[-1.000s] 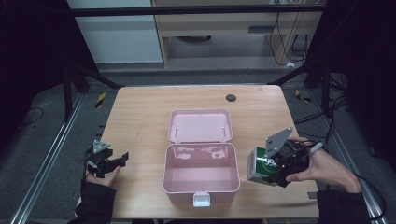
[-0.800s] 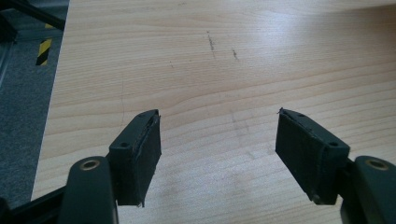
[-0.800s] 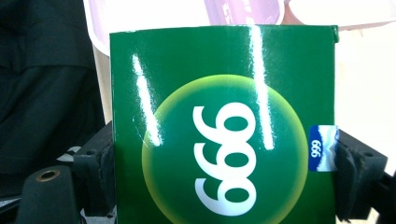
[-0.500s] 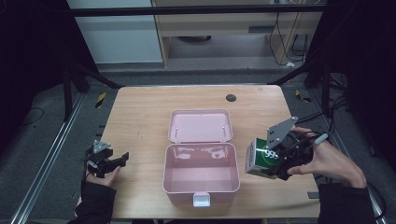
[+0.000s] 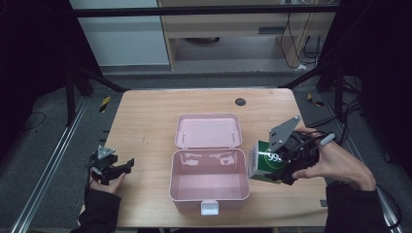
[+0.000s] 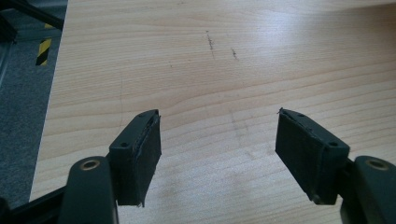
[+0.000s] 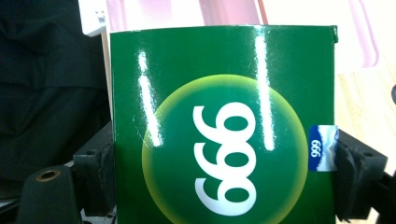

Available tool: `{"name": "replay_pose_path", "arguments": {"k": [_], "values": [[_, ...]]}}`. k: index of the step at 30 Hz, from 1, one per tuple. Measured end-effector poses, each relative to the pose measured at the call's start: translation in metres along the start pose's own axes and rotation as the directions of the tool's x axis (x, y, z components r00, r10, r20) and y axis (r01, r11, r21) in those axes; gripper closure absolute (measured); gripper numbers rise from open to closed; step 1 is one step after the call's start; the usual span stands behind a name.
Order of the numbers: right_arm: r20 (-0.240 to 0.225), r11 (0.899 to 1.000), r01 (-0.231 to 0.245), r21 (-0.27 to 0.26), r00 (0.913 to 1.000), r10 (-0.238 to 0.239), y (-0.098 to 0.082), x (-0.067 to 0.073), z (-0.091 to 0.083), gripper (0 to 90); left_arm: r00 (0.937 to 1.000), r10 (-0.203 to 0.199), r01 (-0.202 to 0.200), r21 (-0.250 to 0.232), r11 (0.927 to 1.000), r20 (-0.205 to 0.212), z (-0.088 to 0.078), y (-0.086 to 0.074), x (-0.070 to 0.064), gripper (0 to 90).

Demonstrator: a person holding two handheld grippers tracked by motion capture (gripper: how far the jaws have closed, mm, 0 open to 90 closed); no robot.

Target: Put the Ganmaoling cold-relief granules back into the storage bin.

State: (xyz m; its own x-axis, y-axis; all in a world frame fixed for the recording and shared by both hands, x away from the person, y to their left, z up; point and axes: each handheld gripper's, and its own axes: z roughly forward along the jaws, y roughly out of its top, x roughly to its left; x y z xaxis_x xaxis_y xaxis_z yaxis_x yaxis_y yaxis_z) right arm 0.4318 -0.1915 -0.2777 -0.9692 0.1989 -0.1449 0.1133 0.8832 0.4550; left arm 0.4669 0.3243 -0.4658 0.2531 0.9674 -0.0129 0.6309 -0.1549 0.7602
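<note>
I hold a green box in my right tool. The two black jaws are clamped on its sides, one on each side, and they press on it tight. In the right gripper view the box is very close. It is shiny dark green, and light makes white stripes on it. In the middle is a round patch that goes from yellow-green at the edge to brighter green inside. On the patch are three big white numbers, 999, and from this side they look upside down. At 3 o'clock on the box is a small blue and white tag with the same tiny numbers on it.

In the high view the box is up off the table, tilted, just beside the right wall of the pink case. One white side of the box faces the case. The case is open. Its lid lies back flat at 12 o'clock from the tub. A white clasp sits on the front wall at 6 o'clock.

My left tool is at 9 o'clock from the case, well apart from it, near the table's left edge. Its jaws are wide apart with nothing between them, just bare wood under them in the left gripper view. A small dark round spot sits on the table at 12 o'clock, past the lid.
</note>
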Motion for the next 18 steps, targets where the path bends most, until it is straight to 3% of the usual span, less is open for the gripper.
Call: {"name": "replay_pose_path", "arguments": {"k": [18], "values": [[-0.036,0.999,0.040,-0.010,0.9985,-0.041,0.032,-0.001,0.018,16.2,1.0000,0.005,-0.005,0.000,1.0000,0.000,0.000,0.000,0.000,30.4]]}}
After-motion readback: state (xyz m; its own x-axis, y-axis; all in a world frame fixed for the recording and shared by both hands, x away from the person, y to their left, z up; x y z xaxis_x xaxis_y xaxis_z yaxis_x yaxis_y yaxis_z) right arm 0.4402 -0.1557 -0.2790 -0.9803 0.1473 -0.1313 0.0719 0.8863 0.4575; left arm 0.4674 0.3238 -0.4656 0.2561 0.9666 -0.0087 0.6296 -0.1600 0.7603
